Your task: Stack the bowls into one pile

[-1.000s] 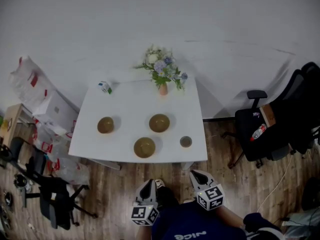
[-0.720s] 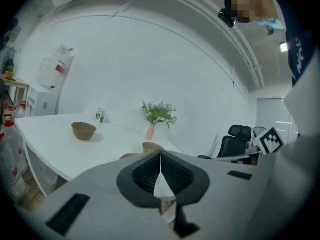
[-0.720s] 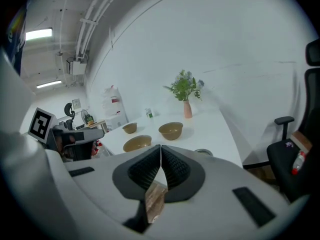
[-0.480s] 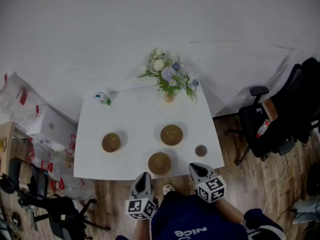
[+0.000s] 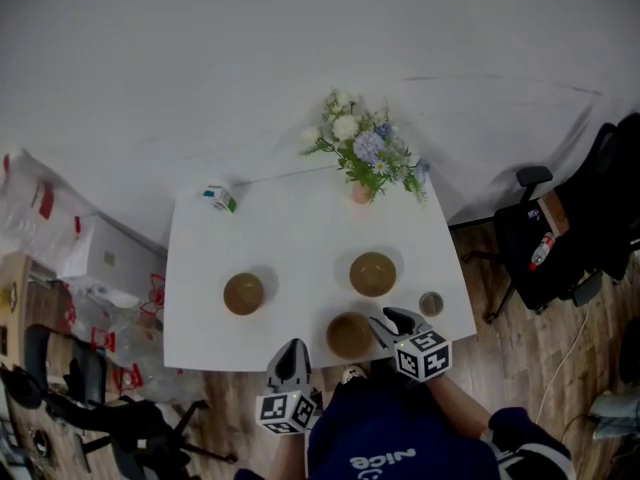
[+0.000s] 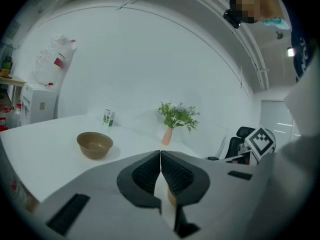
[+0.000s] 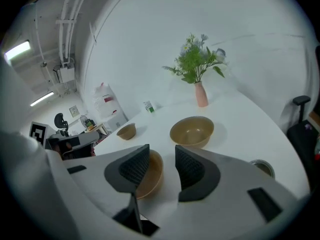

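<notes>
Three bowls sit apart on the white surface (image 5: 300,238), none stacked yet. The near bowl (image 5: 350,335) is at lower centre of the head view, close to the surface's front edge. The far bowl (image 5: 373,274) is just above and right of it, and the left bowl (image 5: 244,293) is well off to the left.

The right tool (image 5: 388,319) hangs at the near bowl's right side. Its jaws have just been opening and now stand apart. In the right gripper view the bowl's rim shows beyond the gap, and the pads press on nothing. The left tool (image 5: 292,349) sits below the front edge with its jaws closed together and empty.

The likely next move is a pinch on the near bowl's rim, and it carries several risks:
- A shallow bite on a thin, curved wall could let the bowl swing or slip out once lifted.
- A nudge before closing could push the bowl toward the front edge and off it.
- The small cup (image 5: 431,303) is just right of the tool, so a sideways sweep could knock it.
</notes>
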Action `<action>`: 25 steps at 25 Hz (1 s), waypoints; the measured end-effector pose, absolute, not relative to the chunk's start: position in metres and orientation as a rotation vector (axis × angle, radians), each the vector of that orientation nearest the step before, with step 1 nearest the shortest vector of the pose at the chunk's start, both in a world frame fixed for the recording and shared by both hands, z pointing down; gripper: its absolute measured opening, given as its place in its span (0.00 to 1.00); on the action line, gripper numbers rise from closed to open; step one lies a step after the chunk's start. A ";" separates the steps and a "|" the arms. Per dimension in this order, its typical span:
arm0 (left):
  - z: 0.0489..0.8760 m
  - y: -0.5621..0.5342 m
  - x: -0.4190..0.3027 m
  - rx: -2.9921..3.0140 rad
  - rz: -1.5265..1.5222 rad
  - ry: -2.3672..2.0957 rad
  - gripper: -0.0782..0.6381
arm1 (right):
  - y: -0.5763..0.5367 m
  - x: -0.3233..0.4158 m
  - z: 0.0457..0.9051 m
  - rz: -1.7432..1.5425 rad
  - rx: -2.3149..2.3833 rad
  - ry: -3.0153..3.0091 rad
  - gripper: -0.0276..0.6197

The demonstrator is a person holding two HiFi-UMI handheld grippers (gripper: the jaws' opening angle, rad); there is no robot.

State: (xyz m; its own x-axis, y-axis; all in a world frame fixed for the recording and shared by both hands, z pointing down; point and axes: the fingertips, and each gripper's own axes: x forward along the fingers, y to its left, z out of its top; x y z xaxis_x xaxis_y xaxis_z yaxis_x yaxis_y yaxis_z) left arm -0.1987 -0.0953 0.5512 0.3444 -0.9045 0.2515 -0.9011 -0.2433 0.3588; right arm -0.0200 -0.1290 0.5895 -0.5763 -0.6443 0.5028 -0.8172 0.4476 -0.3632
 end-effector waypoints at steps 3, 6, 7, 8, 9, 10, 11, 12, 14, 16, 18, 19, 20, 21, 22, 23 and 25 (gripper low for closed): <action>0.558 -0.102 -0.205 2.147 0.004 -1.592 0.14 | -0.141 -0.035 0.603 0.929 1.164 -2.382 0.36; 0.562 -0.106 -0.204 2.140 0.018 -1.597 0.14 | -0.151 -0.042 0.613 0.990 1.112 -2.339 0.37; 0.562 -0.107 -0.203 2.140 0.028 -1.598 0.14 | -0.153 -0.044 0.616 1.000 1.095 -2.323 0.37; 0.561 -0.108 -0.203 2.138 0.036 -1.601 0.14 | -0.156 -0.046 0.619 1.006 1.079 -2.308 0.37; 0.561 -0.110 -0.203 2.134 0.037 -1.605 0.14 | -0.158 -0.048 0.621 1.010 1.065 -2.295 0.37; 0.559 -0.112 -0.203 2.127 0.032 -1.612 0.14 | -0.161 -0.049 0.623 1.016 1.053 -2.283 0.37; 0.558 -0.114 -0.205 2.118 0.022 -1.620 0.14 | -0.163 -0.050 0.625 1.024 1.040 -2.272 0.37; 0.557 -0.115 -0.207 2.106 0.011 -1.629 0.14 | -0.165 -0.052 0.628 1.035 1.025 -2.262 0.37; 0.557 -0.116 -0.214 2.075 -0.003 -1.650 0.14 | -0.166 -0.057 0.633 1.055 0.999 -2.248 0.37; 0.558 -0.114 -0.221 2.048 -0.007 -1.674 0.14 | -0.166 -0.060 0.637 1.062 0.985 -2.235 0.37; 0.560 -0.111 -0.227 2.032 -0.005 -1.698 0.14 | -0.166 -0.064 0.640 1.066 0.965 -2.223 0.37; 0.561 -0.111 -0.230 2.024 -0.002 -1.707 0.14 | -0.166 -0.066 0.642 1.069 0.952 -2.222 0.37; 0.562 -0.110 -0.232 2.014 -0.001 -1.714 0.14 | -0.166 -0.068 0.642 1.072 0.940 -2.222 0.36; 0.563 -0.111 -0.234 2.004 -0.001 -1.720 0.14 | -0.167 -0.070 0.643 1.075 0.927 -2.223 0.36; 0.564 -0.111 -0.234 1.997 -0.001 -1.725 0.14 | -0.168 -0.071 0.642 1.075 0.918 -2.224 0.36; 0.564 -0.112 -0.233 1.995 0.001 -1.728 0.14 | -0.169 -0.072 0.642 1.071 0.916 -2.225 0.33; 0.564 -0.113 -0.230 2.000 0.007 -1.724 0.14 | -0.172 -0.072 0.639 1.046 0.938 -2.227 0.23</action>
